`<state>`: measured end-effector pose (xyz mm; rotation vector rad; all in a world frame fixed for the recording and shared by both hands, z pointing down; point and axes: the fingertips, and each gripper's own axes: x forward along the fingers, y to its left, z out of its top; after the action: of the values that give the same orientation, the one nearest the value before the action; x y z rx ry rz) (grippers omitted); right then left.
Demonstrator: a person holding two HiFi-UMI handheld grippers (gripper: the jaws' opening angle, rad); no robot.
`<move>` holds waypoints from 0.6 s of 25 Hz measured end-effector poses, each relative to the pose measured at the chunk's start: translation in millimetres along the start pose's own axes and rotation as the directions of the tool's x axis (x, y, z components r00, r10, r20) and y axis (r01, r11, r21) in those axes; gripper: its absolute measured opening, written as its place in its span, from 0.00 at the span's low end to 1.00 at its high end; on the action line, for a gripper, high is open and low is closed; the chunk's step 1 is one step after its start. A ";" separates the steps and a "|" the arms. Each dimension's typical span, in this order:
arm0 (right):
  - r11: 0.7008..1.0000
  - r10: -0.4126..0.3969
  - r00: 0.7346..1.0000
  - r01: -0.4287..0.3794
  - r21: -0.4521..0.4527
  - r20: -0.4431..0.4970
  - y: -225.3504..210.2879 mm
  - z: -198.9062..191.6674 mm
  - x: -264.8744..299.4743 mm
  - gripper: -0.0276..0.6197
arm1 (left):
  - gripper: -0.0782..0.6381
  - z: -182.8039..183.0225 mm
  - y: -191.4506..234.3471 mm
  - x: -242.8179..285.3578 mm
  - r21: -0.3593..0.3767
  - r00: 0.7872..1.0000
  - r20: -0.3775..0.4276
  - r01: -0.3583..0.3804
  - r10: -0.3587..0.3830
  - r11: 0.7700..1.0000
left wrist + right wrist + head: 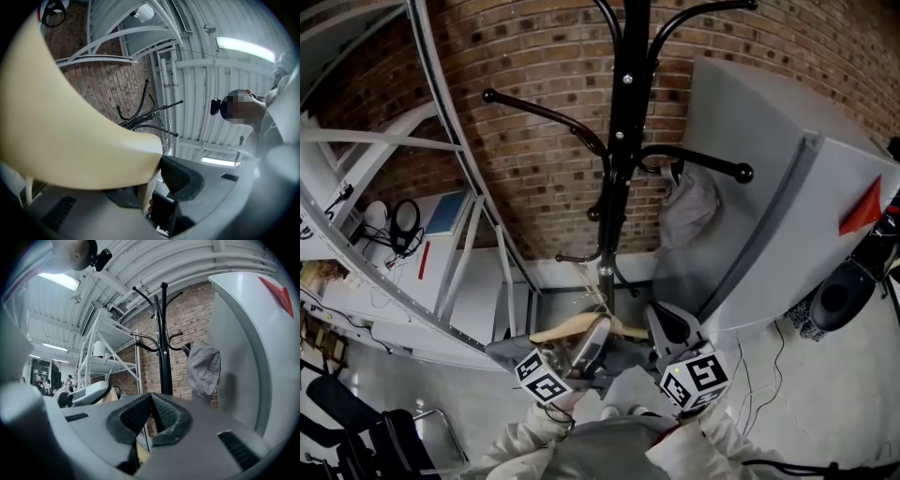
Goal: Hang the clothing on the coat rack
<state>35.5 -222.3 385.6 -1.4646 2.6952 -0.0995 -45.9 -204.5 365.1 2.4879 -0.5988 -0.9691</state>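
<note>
Wooden hanger with grey clothing sits clamped in our left tool; just beside it, our right tool is closed on nothing, coat rack ahead of these 2.

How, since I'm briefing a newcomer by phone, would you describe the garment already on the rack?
Find the brick wall, then the black coat rack standing before it. On its knob-tipped arm reaching right, toward the big grey panel, hangs a crumpled pale grey garment. It is the only cloth on the rack; the other arms in view are bare.
</note>
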 end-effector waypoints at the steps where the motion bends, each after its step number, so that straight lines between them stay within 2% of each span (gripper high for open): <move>1: 1.000 -0.001 1.000 0.001 -0.003 0.003 -2.4 1.5 1.2 0.08 | 0.28 0.8 1.2 2.9 0.000 1.000 0.001 0.000 0.000 1.000; 15: 0.997 0.015 0.999 -0.012 -0.070 0.049 -21.2 34.8 23.5 0.08 | 0.28 18.5 14.2 42.3 -0.005 1.000 0.008 -0.017 0.017 1.000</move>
<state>43.7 -254.3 352.1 -1.4467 2.6944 0.0323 -34.2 -242.2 337.2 2.4720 -0.6188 -0.9730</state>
